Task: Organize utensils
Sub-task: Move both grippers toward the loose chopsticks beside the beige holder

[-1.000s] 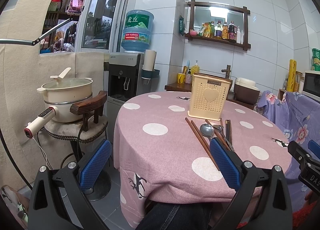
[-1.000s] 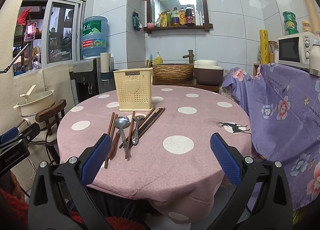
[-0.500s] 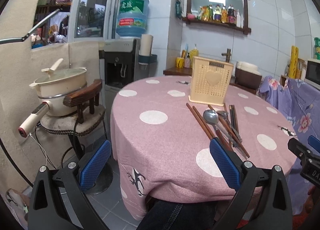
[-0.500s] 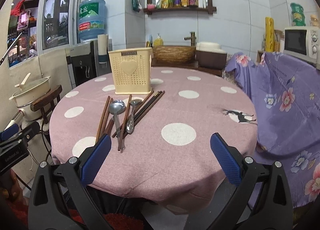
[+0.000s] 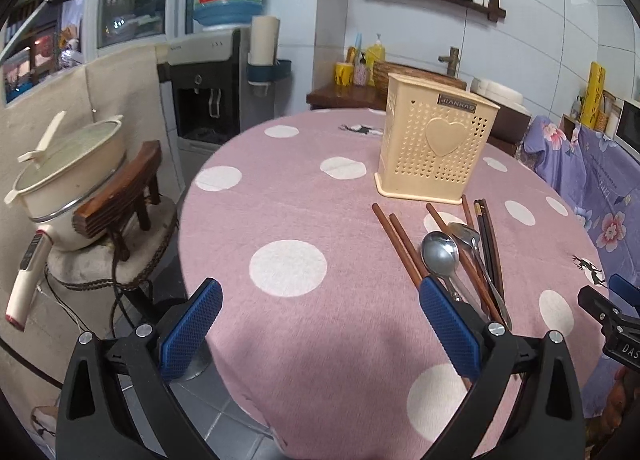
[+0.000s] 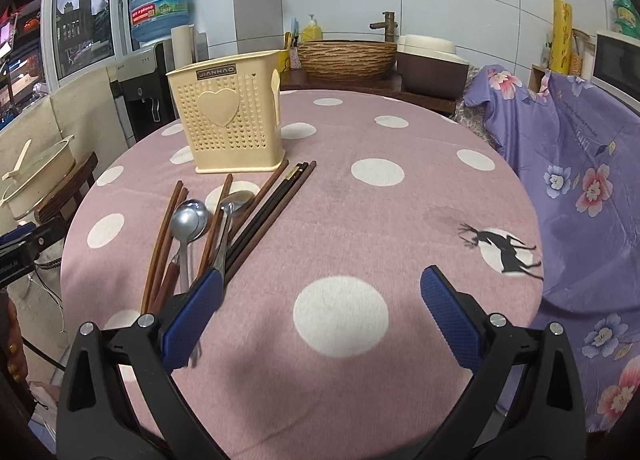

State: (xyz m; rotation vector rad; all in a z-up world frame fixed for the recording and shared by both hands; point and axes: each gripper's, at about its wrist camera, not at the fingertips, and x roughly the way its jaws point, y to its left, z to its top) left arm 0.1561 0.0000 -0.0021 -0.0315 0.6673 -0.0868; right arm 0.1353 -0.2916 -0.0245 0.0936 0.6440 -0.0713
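A cream perforated utensil holder (image 5: 436,147) (image 6: 232,119) stands upright on the pink polka-dot table (image 5: 304,195) (image 6: 360,219). In front of it lie several brown chopsticks (image 5: 400,244) (image 6: 164,236), dark chopsticks (image 5: 490,236) (image 6: 276,207), a large steel spoon (image 5: 440,256) (image 6: 188,219) and a smaller spoon (image 5: 466,234) (image 6: 230,209). My left gripper (image 5: 320,324) hovers open over the near table edge, its right finger above the utensil ends. Over a white dot my right gripper (image 6: 320,312) is open, its left finger beside the utensil handles.
A wooden stool (image 5: 120,199) with a cream pot (image 5: 68,163) stands left of the table, next to a water dispenser (image 5: 208,95). A purple floral cloth (image 6: 580,163) covers furniture on the right. A basket sink (image 6: 348,57) sits behind the table.
Both grippers have moved forward and closer to the table, so the holder and utensils look larger. Both stay open and nothing on the table has moved.
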